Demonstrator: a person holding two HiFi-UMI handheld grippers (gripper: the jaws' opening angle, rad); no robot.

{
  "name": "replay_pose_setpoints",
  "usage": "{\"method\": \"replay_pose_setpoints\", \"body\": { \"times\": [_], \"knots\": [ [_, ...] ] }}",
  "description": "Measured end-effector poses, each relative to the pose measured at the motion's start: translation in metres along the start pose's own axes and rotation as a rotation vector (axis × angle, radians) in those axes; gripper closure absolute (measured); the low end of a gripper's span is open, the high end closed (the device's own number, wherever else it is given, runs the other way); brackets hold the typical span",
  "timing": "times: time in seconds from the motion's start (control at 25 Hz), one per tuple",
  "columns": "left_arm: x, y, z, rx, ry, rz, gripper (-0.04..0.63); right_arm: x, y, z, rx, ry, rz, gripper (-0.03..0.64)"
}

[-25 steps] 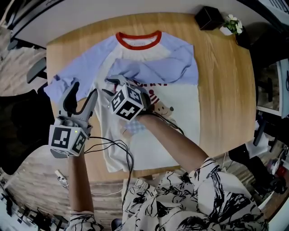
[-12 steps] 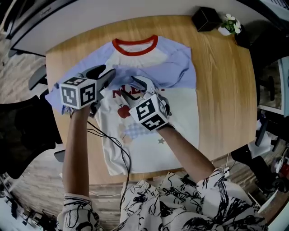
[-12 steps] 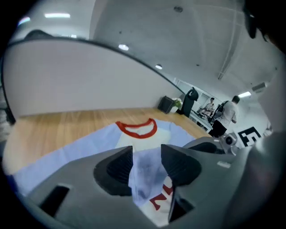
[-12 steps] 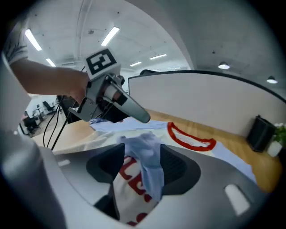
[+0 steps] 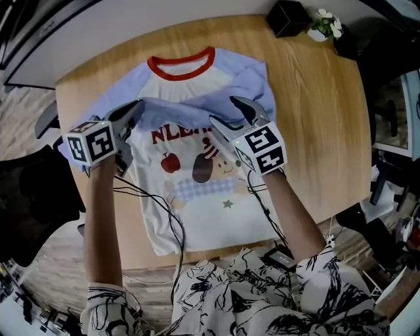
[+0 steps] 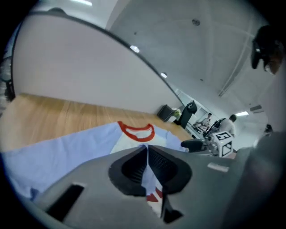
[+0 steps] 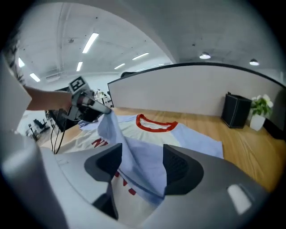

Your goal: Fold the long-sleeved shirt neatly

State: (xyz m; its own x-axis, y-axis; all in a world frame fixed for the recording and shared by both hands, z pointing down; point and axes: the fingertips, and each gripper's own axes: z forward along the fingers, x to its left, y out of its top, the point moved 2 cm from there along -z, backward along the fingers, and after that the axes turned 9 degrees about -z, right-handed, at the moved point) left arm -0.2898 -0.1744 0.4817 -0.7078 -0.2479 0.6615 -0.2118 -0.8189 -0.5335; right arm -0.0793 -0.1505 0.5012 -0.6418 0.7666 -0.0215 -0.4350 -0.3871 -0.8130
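Wood-grain surface is carrying the shirt, which is lying face up with its red collar toward twelve o'clock and its hem toward six. A black box and a small plant are sitting out at one o'clock, well apart from the cloth.

One blue sleeve is lying folded across the chest, running from the three-o'clock shoulder over toward nine. The left gripper, at about ten o'clock of the shirt, is pinching the end of that sleeve with its jaws closed tight. The right gripper view is showing that end lifted a little off the chest. I'd say it is holding there to draw the sleeve taut, so the fold lies straight across the body rather than bunching.

The right gripper is hanging over the same sleeve, nearer the two-o'clock shoulder. Its jaws have just been opening and are standing wide, with blue cloth rising between the pads but not pressed by them. To me that looks like it is leaving the cloth to the left gripper alone.

The other sleeve is spreading flat toward nine o'clock, beyond the left gripper, and is not yet folded in, so the folding seems to be in its early part.
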Motion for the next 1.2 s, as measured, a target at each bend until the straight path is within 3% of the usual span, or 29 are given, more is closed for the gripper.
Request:
{"method": "replay_pose_setpoints", "body": {
  "times": [0.08,0.16,0.24,0.36,0.44,0.52,0.6,0.64,0.72,0.76,0.96,1.04,1.12,1.2],
  "knots": [
    [-0.017,0.003,-0.034,-0.104,-0.077,0.085,0.577,-0.015,-0.008,-0.006,-0.018,0.014,0.102,0.318],
    [-0.023,-0.01,-0.062,-0.126,-0.131,0.202,0.577,-0.028,-0.017,-0.01,-0.025,0.015,0.188,0.325],
    [-0.008,-0.043,-0.076,-0.032,-0.111,0.295,0.577,-0.036,-0.025,-0.011,-0.012,0.02,0.228,0.33],
    [0.031,-0.094,-0.077,0.118,0.003,0.343,0.574,-0.037,-0.035,-0.009,0.014,0.039,0.23,0.33],
    [0.048,-0.113,-0.075,0.177,0.049,0.319,0.539,-0.035,-0.043,-0.006,0.048,0.046,0.205,0.325],
    [0.053,-0.117,-0.078,0.173,0.034,0.226,0.442,-0.033,-0.046,-0.005,0.075,0.053,0.181,0.321],
    [0.048,-0.1,-0.088,0.071,-0.01,0.12,0.368,-0.033,-0.046,-0.009,0.085,0.054,0.164,0.322],
    [0.045,-0.084,-0.094,0.0,-0.015,0.089,0.367,-0.032,-0.046,-0.01,0.091,0.054,0.153,0.325],
    [0.042,-0.049,-0.099,-0.087,0.016,0.063,0.395,-0.032,-0.05,-0.009,0.109,0.057,0.125,0.335],
    [0.045,-0.036,-0.096,-0.084,0.039,0.055,0.414,-0.032,-0.052,-0.007,0.118,0.057,0.113,0.337],
    [0.078,-0.032,-0.044,0.155,0.13,-0.059,0.449,-0.034,-0.058,-0.005,0.149,0.032,0.065,0.35],
    [0.086,-0.036,-0.03,0.197,0.149,-0.084,0.458,-0.032,-0.059,-0.002,0.171,0.033,0.053,0.35],
    [0.085,-0.032,-0.026,0.178,0.148,-0.099,0.588,-0.031,-0.062,0.0,0.199,0.03,0.036,0.354],
    [0.085,-0.021,-0.033,0.103,0.18,-0.087,0.588,-0.03,-0.064,0.002,0.221,0.023,0.018,0.356]
  ]
}}
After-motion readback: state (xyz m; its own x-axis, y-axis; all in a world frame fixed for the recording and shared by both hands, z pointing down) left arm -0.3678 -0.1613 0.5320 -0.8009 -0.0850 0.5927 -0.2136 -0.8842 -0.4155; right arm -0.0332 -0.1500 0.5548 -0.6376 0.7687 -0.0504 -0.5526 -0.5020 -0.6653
